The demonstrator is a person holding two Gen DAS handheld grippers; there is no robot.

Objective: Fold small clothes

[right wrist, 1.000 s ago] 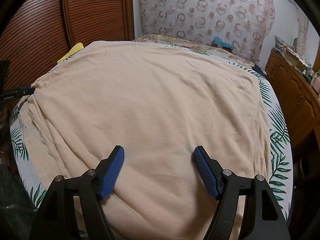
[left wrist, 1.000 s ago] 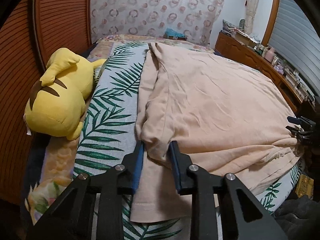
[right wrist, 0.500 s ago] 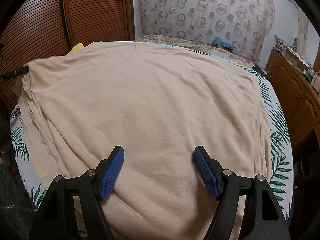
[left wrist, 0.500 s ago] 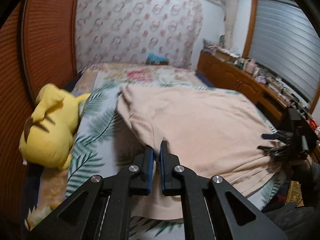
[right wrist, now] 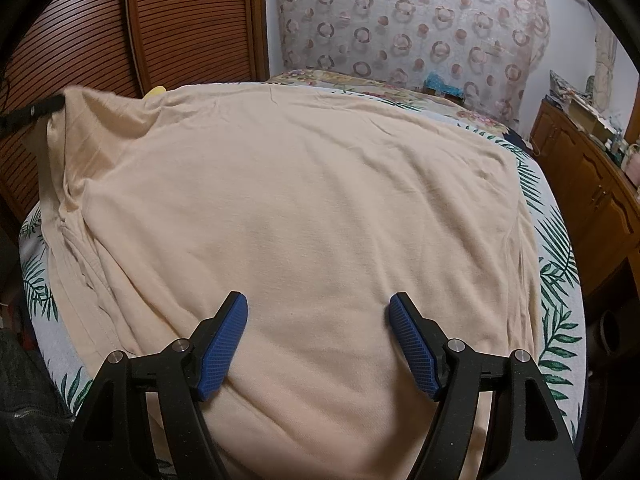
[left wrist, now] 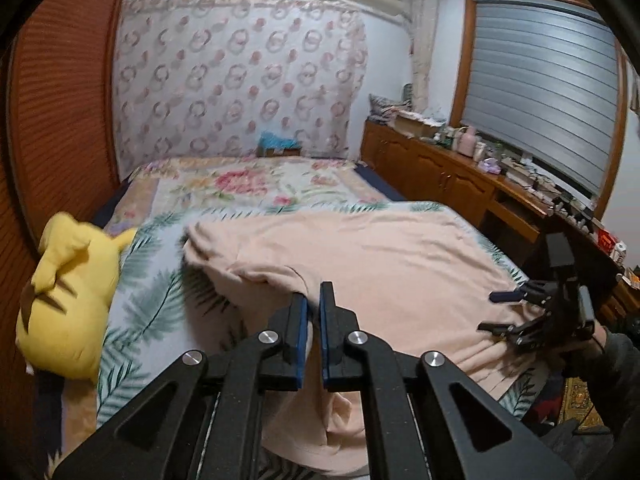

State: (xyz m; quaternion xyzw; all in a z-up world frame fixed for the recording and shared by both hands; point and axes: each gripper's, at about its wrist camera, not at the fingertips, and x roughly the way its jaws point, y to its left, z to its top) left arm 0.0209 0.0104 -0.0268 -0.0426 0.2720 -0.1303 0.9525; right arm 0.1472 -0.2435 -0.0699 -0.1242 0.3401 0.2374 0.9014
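Observation:
A peach garment (left wrist: 384, 256) lies spread on the bed. My left gripper (left wrist: 313, 300) is shut on the garment's left edge and holds it lifted off the bed, so the cloth hangs in a fold below the fingers. In the right wrist view the garment (right wrist: 304, 200) fills the frame, with its left corner raised by the left gripper (right wrist: 36, 110). My right gripper (right wrist: 318, 312) is open and empty, hovering low over the near part of the garment. It also shows in the left wrist view (left wrist: 516, 312) at the right edge of the bed.
A yellow plush toy (left wrist: 68, 300) lies on the bed's left side beside the wooden slatted door (left wrist: 60, 112). The leaf-print bedspread (left wrist: 160, 292) lies under the garment. A wooden cabinet (left wrist: 448, 176) with clutter runs along the right wall.
My left gripper closed on the garment's left edge and lifted it up and toward the middle. The right gripper stayed open in place.

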